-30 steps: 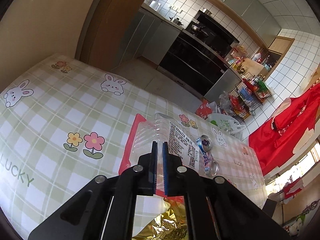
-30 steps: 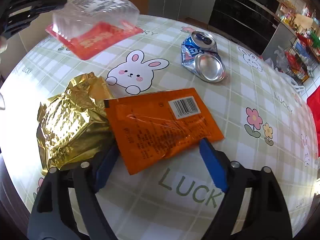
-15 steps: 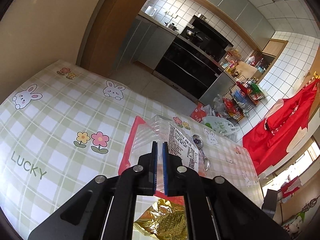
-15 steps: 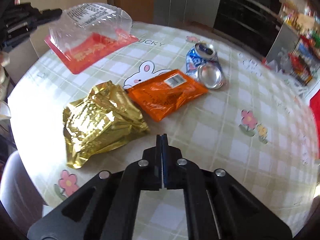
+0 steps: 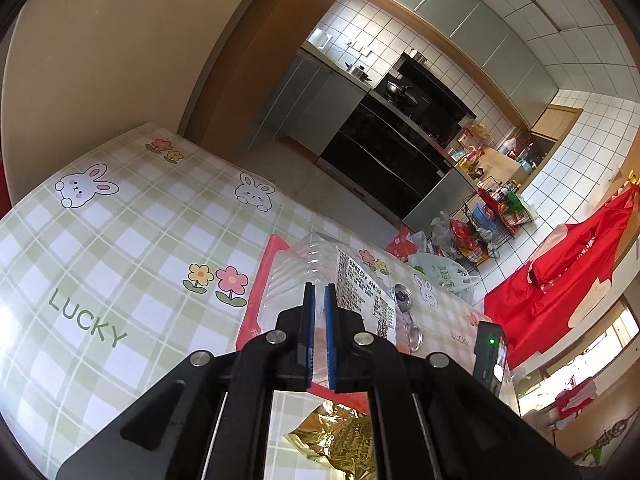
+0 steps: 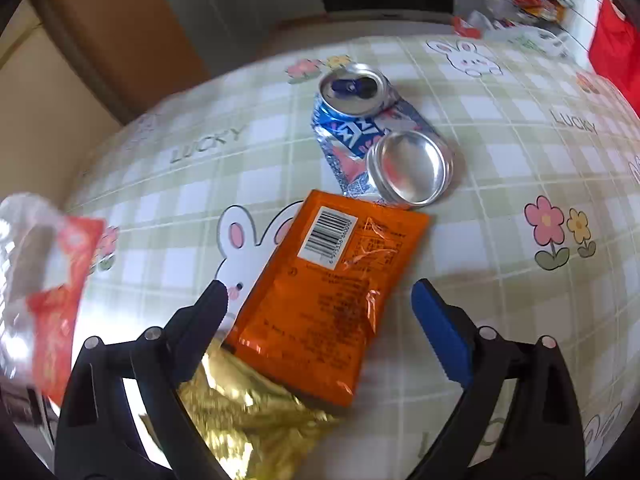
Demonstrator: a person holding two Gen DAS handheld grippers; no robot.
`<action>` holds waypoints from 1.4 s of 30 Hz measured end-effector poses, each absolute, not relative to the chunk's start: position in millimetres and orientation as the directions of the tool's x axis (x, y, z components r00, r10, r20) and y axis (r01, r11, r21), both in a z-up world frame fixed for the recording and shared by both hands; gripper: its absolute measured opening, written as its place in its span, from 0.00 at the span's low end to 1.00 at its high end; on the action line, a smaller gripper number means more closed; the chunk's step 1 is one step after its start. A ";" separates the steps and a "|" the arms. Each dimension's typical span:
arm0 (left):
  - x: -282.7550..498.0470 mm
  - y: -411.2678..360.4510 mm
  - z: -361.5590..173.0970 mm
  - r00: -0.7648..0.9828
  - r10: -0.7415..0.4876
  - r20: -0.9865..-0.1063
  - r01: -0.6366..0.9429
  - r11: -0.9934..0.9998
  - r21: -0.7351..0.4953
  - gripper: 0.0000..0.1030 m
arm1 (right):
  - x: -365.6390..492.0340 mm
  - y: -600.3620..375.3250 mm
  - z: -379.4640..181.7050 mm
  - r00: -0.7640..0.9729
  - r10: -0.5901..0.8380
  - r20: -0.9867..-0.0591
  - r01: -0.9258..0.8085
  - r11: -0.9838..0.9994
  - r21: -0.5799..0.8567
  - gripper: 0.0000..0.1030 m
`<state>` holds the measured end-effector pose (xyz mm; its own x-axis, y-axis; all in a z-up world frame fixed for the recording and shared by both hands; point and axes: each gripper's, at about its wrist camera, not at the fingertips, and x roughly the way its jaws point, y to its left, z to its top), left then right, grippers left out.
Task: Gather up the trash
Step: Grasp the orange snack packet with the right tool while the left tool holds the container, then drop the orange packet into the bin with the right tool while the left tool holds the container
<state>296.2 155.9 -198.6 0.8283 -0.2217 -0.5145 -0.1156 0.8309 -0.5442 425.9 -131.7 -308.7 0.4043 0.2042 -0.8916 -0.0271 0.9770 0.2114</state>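
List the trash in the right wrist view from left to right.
Clear tray → gold bag → orange packet → crushed can.

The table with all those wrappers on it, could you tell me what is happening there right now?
A person is clearing trash from the checked tablecloth with two handheld grippers. The left gripper is shut on a clear plastic clamshell container with a red base. The right gripper has just been opening its jaws and now stands wide over the orange snack packet, without pressing on it. A gold foil wrapper and a crushed blue drink can lie on the table.
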 end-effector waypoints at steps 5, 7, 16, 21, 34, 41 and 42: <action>292.2 169.2 -204.3 0.829 -0.217 -0.515 -0.134 0.817 -0.561 0.05 | 438.7 -114.9 -319.1 0.396 0.082 -0.915 0.040 0.994 0.106 0.92; 290.9 172.3 -205.5 0.830 -0.216 -0.515 -0.138 0.814 -0.564 0.05 | 440.0 -110.4 -320.8 0.394 0.056 -0.917 0.035 0.997 0.075 0.92; 282.1 178.3 -205.6 0.837 -0.215 -0.503 -0.147 0.797 -0.585 0.05 | 417.0 -113.7 -312.0 0.428 0.150 -0.891 -0.125 0.986 0.106 0.51; 275.9 177.1 -201.9 0.839 -0.215 -0.499 -0.142 0.800 -0.583 0.05 | 399.8 -130.9 -298.9 0.460 0.204 -0.864 -0.106 0.979 0.175 0.47; 238.6 153.0 -163.1 0.858 -0.240 -0.454 -0.063 0.828 -0.558 0.05 | 297.6 -159.7 -195.5 0.624 0.347 -0.700 -0.312 0.932 0.183 0.47; 203.3 121.9 -143.5 0.851 -0.284 -0.441 0.010 0.848 -0.529 0.05 | 212.2 -181.7 -159.0 0.667 0.378 -0.642 -0.396 0.910 0.125 0.47; 197.2 117.1 -141.4 0.849 -0.290 -0.441 0.019 0.851 -0.525 0.05 | 201.1 -185.2 -157.9 0.665 0.383 -0.641 -0.399 0.908 0.129 0.47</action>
<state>197.2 117.1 -141.4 0.8494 -0.2905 -0.4406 0.0189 0.8511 -0.5247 201.1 -185.2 -157.9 0.6647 0.3833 -0.6413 -0.3987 0.9079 0.1295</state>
